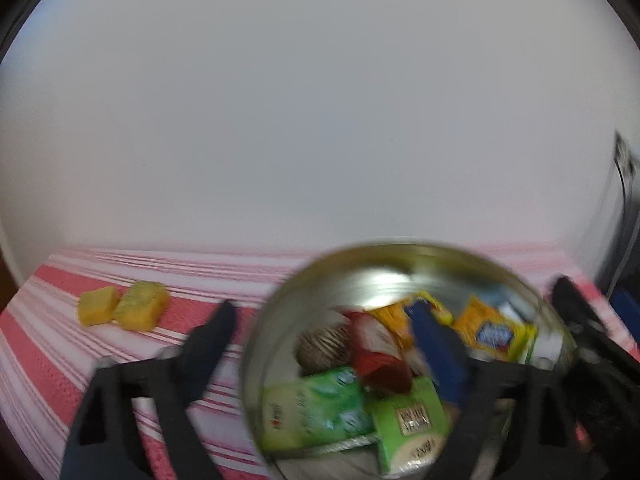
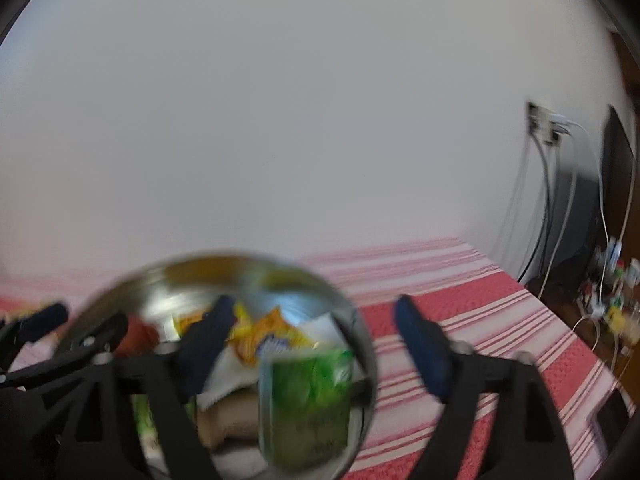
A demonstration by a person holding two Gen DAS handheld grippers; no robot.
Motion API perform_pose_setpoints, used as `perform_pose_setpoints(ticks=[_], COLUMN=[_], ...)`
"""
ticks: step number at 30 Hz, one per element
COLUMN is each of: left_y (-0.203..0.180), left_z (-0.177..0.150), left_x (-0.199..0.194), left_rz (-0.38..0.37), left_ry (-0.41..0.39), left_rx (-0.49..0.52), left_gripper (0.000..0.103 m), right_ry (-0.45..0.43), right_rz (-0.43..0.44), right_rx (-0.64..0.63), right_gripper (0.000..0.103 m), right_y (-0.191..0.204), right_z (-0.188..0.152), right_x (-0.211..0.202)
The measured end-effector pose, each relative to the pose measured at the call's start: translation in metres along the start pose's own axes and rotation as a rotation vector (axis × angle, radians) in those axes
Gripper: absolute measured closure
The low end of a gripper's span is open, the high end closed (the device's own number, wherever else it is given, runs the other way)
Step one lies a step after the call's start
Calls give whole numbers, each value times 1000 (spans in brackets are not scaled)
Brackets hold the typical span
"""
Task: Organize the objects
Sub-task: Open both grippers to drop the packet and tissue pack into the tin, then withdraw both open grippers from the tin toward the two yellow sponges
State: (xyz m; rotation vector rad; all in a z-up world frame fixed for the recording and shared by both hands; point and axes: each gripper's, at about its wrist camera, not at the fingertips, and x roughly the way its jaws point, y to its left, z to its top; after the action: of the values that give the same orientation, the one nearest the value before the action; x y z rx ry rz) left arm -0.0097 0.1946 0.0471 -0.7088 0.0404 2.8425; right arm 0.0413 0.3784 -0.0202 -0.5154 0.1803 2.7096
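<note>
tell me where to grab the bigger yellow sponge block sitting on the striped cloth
Grip the larger yellow sponge block across its two long side faces, coming down from above. It lies flat on the red-and-white striped cloth, and the smaller yellow block sits close against one end, so that end is crowded.

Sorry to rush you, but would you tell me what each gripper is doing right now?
Left gripper: open, holding nothing, astride the rim of the metal bowl.
Right gripper: open, holding nothing, astride the bowl's other rim.

Soft even light; heavy motion blur both views; fisheye bending, dark vignette at corners.
</note>
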Motion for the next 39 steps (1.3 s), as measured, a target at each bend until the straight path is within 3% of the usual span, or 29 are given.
perform_pose_setpoints(ticks=[4, 9, 14, 19, 23, 39], left_y=[9, 8, 19, 28, 36, 86], left_z=[0, -4, -6, -10, -15, -28], left_x=[-11, -5, -3, -3, -3, 2], left_rz=[-36, -7, 15, 66, 105, 185], left_ry=[-45, -39, -51, -95, -114, -100], left_rx=[-25, 17, -5, 11, 28, 40], left_gripper=[2, 2, 2, 2, 2, 2], right_ry=[-95, -96, -173, -205, -265, -237], right_rz=[49, 46, 15, 11, -28, -98], right_rx=[131, 99, 81, 152, 106, 68], right_gripper=[0, 0, 0, 0, 0, 0], right_y=[-20, -11, -5, -2, 9, 47], right_z=[4, 6, 4, 0, 0, -7], right_x=[-13, -12, -24, -27, -36, -40])
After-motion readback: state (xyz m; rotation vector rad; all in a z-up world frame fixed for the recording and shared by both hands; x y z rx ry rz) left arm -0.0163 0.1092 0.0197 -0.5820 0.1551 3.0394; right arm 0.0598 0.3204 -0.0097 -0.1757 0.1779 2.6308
